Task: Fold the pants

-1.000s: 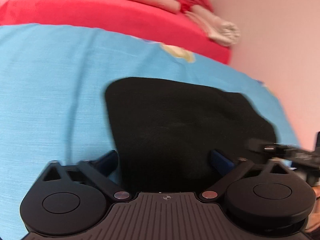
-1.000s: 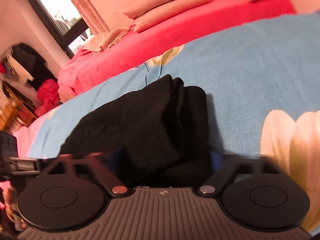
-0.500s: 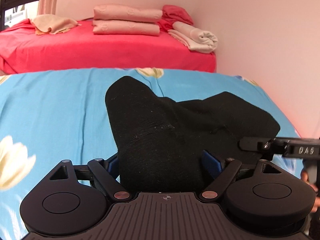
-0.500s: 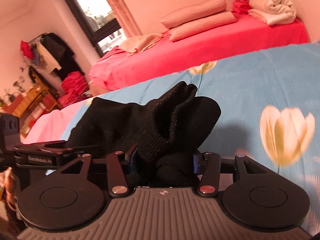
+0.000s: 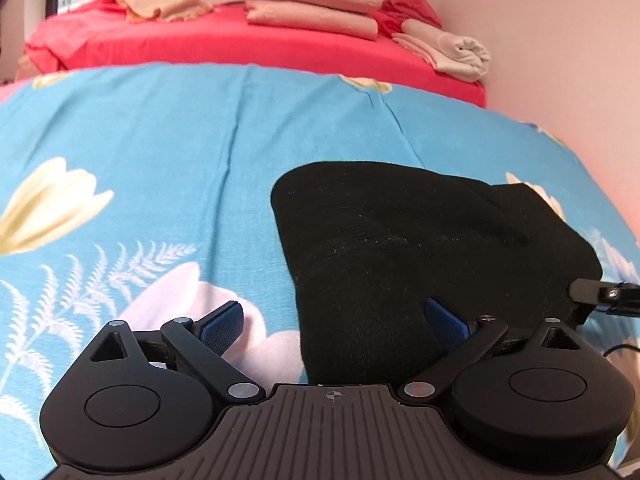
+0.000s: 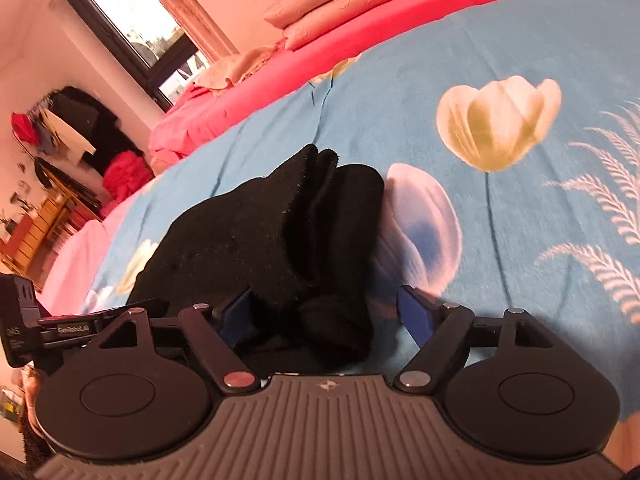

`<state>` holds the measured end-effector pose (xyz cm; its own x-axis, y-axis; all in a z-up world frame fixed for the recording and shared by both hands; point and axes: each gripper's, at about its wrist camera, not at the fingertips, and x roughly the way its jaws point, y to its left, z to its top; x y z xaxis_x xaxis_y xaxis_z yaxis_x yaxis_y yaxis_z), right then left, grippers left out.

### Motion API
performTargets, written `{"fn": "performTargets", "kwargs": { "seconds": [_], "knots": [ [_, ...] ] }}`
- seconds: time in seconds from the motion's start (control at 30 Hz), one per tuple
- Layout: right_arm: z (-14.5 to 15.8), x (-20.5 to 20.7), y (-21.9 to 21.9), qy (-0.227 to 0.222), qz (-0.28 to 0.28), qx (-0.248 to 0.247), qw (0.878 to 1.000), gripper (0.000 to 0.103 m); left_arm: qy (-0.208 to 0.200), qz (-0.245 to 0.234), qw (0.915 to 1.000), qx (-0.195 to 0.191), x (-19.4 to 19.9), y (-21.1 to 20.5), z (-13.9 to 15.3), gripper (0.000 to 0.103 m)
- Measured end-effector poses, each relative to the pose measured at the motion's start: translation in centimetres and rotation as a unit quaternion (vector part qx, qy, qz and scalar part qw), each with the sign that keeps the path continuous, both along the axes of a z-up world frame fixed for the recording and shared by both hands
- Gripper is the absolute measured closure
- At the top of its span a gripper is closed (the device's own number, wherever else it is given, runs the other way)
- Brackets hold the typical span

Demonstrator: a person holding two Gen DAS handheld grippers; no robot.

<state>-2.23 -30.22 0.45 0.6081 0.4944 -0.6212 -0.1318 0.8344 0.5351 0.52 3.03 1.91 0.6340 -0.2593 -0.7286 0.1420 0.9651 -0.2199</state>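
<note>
The black pants (image 5: 420,248) lie folded in a thick bundle on the blue flowered bedsheet (image 5: 160,140). My left gripper (image 5: 334,320) is open, its blue pads spread wide, with the near edge of the pants between the fingers but not clamped. In the right wrist view the pants (image 6: 272,240) show as stacked layers with a rolled end. My right gripper (image 6: 326,312) is open too, its fingers apart on either side of that rolled end. The other gripper's body shows at the left edge of the right wrist view (image 6: 24,320).
A red bed (image 5: 240,44) with folded pink bedding (image 5: 312,8) and a rolled towel (image 5: 460,52) stands beyond the blue sheet. A wall (image 5: 560,60) is on the right. A window (image 6: 140,36) and hanging clothes (image 6: 80,124) are at the far left.
Both grippers have opened and let go of the pants, which they held lifted half a second ago. The pants now rest flat on the sheet, nearer the flowered part.
</note>
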Motion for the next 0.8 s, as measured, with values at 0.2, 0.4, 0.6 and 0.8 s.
{"fn": "performTargets", "kwargs": {
  "seconds": [0.2, 0.4, 0.6, 0.8],
  "knots": [
    [0.8, -2.4, -2.5, 0.0, -0.018, -0.068, 0.998, 0.023, -0.005, 0.014, 0.9998, 0.016, -1.8, 1.0, 1.0, 0.0],
    [4.5, -5.7, -2.0, -0.067, -0.104, -0.312, 0.942, 0.021, -0.031, 0.056, 0.9937, 0.092, -5.4, 1.6, 4.4, 0.0],
    [8.3, -11.2, 3.6, -0.226, -0.007, -0.355, 0.907, 0.003, -0.058, 0.057, 0.9869, 0.139, -7.3, -1.5, 6.0, 0.0],
    [5.6, -11.7, 8.5, -0.203, 0.087, -0.328, 0.918, 0.002, -0.012, 0.06, 0.9864, 0.152, -7.2, -4.3, 3.2, 0.0]
  ]
}}
